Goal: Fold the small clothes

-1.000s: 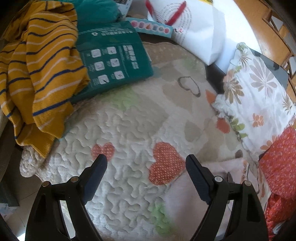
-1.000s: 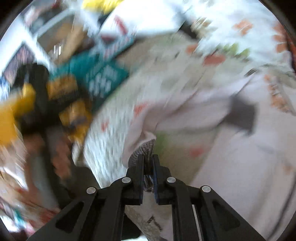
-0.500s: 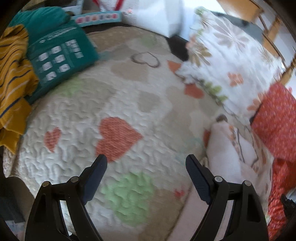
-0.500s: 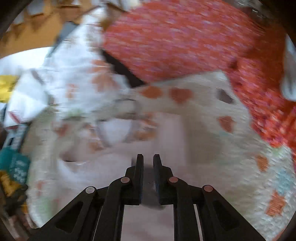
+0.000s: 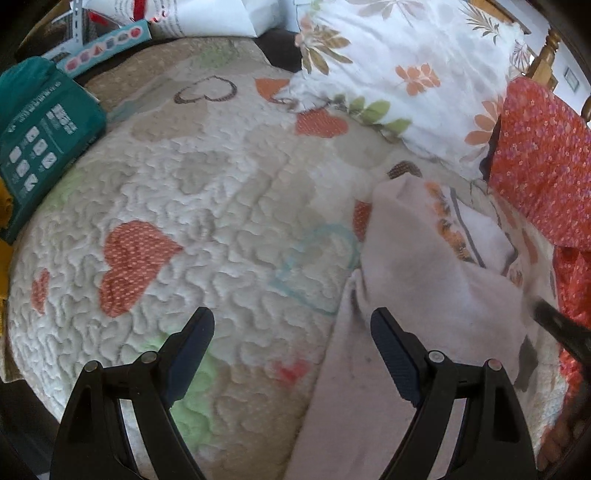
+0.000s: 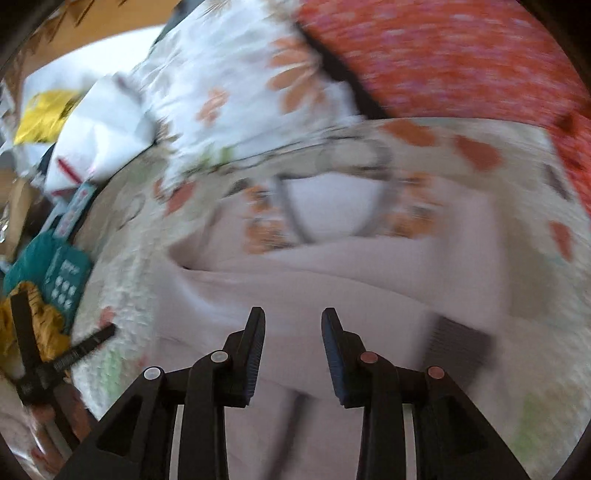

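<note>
Pink garment lies part-folded at twelve o'clock of the opening, empty right gripper; left gripper wide, more folds likely left

A home bedroom. A bed is covered with a quilted coverlet printed with hearts, and a floral pillow and red flowered bedding lie along its far side. A turned wooden bedpost stands behind them. A teal package and white paper bags crowd the edge.

Pale pink garment beneath opening right gripper
</note>
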Demonstrator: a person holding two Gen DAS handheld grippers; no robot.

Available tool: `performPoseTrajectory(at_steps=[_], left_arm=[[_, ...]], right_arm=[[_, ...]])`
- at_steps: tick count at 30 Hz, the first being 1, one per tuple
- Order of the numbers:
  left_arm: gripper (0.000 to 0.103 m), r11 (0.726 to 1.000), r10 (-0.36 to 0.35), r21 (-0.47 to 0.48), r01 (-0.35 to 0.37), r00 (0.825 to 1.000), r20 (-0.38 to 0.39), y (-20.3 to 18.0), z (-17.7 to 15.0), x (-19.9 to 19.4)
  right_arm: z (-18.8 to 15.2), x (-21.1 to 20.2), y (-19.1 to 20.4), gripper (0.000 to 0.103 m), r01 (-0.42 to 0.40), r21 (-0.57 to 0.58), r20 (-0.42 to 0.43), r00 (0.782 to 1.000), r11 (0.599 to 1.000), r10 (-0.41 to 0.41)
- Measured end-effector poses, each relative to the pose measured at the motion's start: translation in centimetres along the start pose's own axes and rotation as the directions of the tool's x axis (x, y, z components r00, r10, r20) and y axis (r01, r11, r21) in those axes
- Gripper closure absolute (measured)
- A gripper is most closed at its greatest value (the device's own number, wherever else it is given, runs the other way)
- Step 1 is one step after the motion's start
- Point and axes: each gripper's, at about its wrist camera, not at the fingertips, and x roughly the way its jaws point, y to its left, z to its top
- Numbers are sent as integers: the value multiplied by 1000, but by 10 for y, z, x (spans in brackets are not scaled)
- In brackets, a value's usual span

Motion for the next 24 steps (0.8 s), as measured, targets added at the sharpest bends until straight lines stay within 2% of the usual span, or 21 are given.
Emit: performPoseTrajectory(at_steps=[4,6,10,12,14,15,16,17,19,21,24], left_arm=[[17,998,-31,-46,30,999,-12,4,14,7],[17,998,-17,-54,17,1000,-5,8,20,9],[17,998,-13,-66,12,1000,-22,22,25,14],[17,997,-6,-76,3,999,-42,29,25,19],[17,997,-2,-78,-3,998,-66,34,24,24],[17,997,-5,-83,-2,997,-79,36,24,27],[17,996,-7,-86,0,996,-87,37,23,29],[17,996,-9,-90,1,996,-94,37,23,31],[17,996,-7,-87,-1,995,-99,34,23,34],[17,997,-1,-79,-7,995,-100,29,23,36],[17,999,7,-51,-12,995,-101,18,22,39]], right_arm=[[39,67,46,68,-84,-17,-72,994,996,83],[57,107,61,68,-124,3,-120,985,992,124],[82,180,83,68,-107,37,-192,975,994,112],[86,202,87,68,-128,64,-218,966,990,139],[89,209,89,68,-172,78,-207,961,982,184],[92,211,92,75,-192,69,-209,957,979,203],[96,213,95,98,-207,57,-218,952,977,214],[100,215,99,100,-221,35,-232,947,975,223],[108,211,109,100,-175,-29,-221,961,984,164],[121,208,122,100,-85,-126,-186,981,988,60],[144,213,131,100,-14,-153,-139,990,988,-7]])
